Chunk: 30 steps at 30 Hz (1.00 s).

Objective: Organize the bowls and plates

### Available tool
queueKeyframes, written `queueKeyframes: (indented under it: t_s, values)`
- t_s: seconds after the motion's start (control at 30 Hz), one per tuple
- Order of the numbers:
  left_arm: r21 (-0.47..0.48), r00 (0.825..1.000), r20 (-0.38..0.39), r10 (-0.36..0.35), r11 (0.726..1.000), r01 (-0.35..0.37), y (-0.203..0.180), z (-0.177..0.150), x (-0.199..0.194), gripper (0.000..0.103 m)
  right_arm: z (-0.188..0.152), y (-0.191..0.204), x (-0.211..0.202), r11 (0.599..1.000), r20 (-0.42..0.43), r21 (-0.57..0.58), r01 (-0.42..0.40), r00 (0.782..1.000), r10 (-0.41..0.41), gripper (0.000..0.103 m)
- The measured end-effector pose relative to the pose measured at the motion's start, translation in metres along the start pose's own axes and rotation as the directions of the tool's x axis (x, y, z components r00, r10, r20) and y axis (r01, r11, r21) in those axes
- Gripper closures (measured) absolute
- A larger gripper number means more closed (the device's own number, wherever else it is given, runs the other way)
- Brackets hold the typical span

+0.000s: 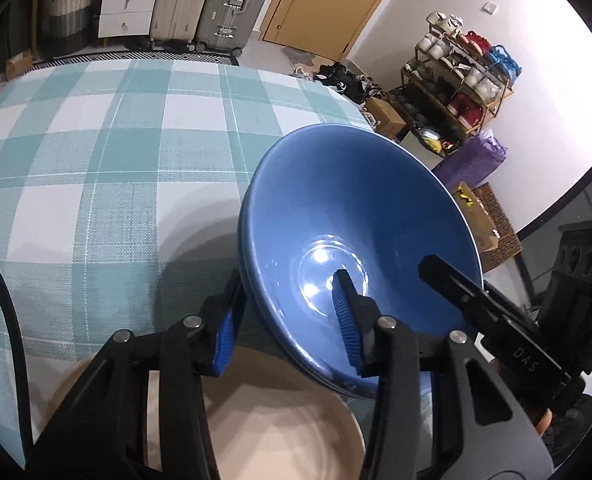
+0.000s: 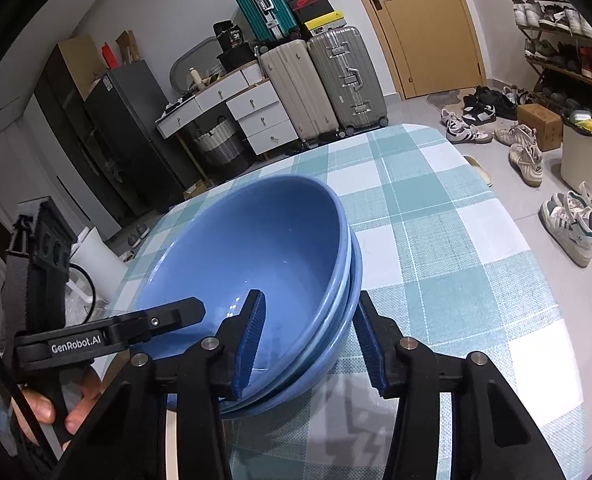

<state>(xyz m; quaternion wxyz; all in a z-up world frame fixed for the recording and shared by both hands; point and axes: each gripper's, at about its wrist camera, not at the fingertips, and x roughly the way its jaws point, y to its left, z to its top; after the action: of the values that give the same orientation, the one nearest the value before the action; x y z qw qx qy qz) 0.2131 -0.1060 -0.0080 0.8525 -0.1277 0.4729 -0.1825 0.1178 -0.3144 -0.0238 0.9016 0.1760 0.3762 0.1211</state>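
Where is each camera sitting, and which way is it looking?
Left wrist view: sits on the left gripper, looking along its fingers at the stacked glossy blue bowls, which it straddles at the rim; a cream plate lies below, and the right gripper shows.
Right wrist view: sits on the right gripper, facing the same bowls from the opposite side; the left gripper and the left hand show.
Shared: the bowls, the teal checked tablecloth, and the grey suitcase.
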Motion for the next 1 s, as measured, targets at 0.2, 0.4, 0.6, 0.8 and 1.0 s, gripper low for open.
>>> queueKeyframes:
  t_s: [0.2,0.4,0.6,0.8,1.0]
  values:
    - [0.005,1.0,0.011,-0.003,1.0,0.003,-0.005,-0.002,-0.008,0.062,0.0,0.001,-0.007,1.0,0.005,0.0,0.011,1.0,-0.011,0.057]
    - [0.028,0.999,0.03,-0.015,1.0,0.014,-0.013,-0.004,-0.015,0.062,0.0,0.001,-0.019,1.0,0.026,-0.005,0.029,0.999,-0.029,0.057]
    - [0.045,0.999,0.045,-0.025,0.999,0.023,-0.021,-0.008,-0.028,0.062,-0.002,0.003,-0.034,0.999,0.041,-0.003,0.036,0.998,-0.036,0.057]
    - [0.06,0.997,0.069,-0.031,0.998,0.027,-0.029,-0.014,-0.045,0.062,-0.004,0.009,-0.049,0.999,0.058,-0.011,0.038,0.998,-0.038,0.057]
    - [0.07,0.995,0.095,-0.035,0.997,0.028,-0.034,-0.02,-0.062,0.062,-0.006,0.017,-0.064,0.999,0.076,-0.021,0.04,0.996,-0.038,0.057]
